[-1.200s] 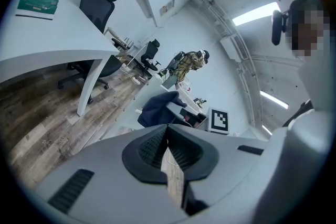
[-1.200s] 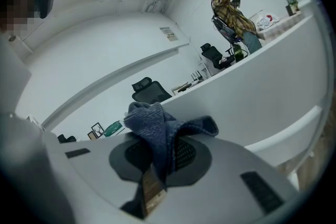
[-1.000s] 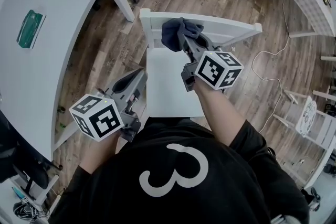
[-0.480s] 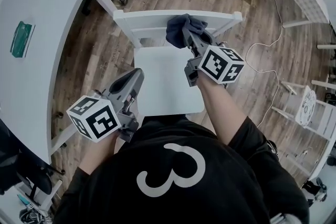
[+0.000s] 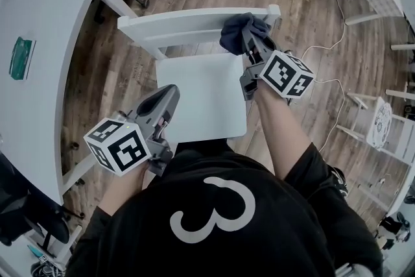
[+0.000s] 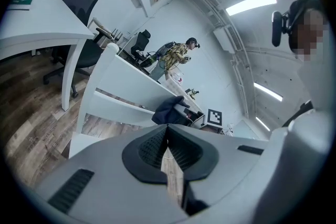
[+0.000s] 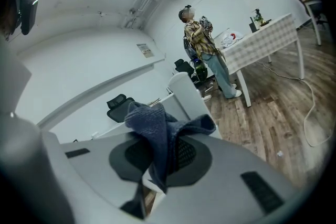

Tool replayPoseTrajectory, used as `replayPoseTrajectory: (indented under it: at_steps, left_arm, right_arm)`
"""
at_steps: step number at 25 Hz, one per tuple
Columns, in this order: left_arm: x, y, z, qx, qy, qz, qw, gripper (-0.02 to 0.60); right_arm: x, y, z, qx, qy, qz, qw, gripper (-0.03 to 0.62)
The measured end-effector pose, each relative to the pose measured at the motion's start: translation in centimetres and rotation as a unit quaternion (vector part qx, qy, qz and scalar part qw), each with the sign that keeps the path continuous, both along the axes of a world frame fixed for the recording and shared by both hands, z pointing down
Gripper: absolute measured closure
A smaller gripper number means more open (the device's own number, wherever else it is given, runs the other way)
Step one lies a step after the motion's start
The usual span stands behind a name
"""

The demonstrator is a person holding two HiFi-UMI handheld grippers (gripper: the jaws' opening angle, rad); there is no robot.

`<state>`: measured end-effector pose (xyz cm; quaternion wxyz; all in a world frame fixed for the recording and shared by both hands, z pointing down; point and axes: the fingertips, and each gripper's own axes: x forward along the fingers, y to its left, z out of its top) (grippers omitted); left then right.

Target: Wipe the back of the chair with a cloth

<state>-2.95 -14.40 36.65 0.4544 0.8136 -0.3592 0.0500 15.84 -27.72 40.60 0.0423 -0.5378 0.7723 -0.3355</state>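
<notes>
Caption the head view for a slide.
Right gripper holds cloth at right end of chair back; left gripper shut, empty.

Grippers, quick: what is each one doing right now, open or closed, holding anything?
Left gripper: closed, nothing between its jaws.
Right gripper: closed on the dark blue cloth, at the right end of the chair back.

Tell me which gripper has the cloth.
The right gripper: its jaws are shut on the dark blue cloth at the chair back. The left gripper holds nothing, jaws together.
</notes>
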Motion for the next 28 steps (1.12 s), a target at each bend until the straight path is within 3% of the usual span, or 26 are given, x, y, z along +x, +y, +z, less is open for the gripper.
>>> replayPoseTrajectory:
  at_steps: [5,11,22,28]
  left_arm:
    - [1.4,0.1,0.2,-0.002,-0.005,0.008,1.0000,0.568]
    - [2.6,0.2,-0.4,0.003,-0.009,0.016,0.9998,0.568]
    - [1.4,0.9,0.1,-0.002,-0.007,-0.002,1.0000,0.568]
    - [-0.8,1.0,0.5,-0.005,-0.001,-0.019,0.9998,0.568]
  right_arm:
    - [2.6,0.1,0.1,0.001,-0.012,0.017,1.000,0.545]
    - [2.9,0.0,0.1,-0.008,-0.061,0.018,0.998,0.545]
    - [2.6,0.4,-0.2,0.014,0.008,-0.024,1.000,0.545]
    - [-1.0,2.0,-0.6,0.025,0.027,-0.060,0.998,0.545]
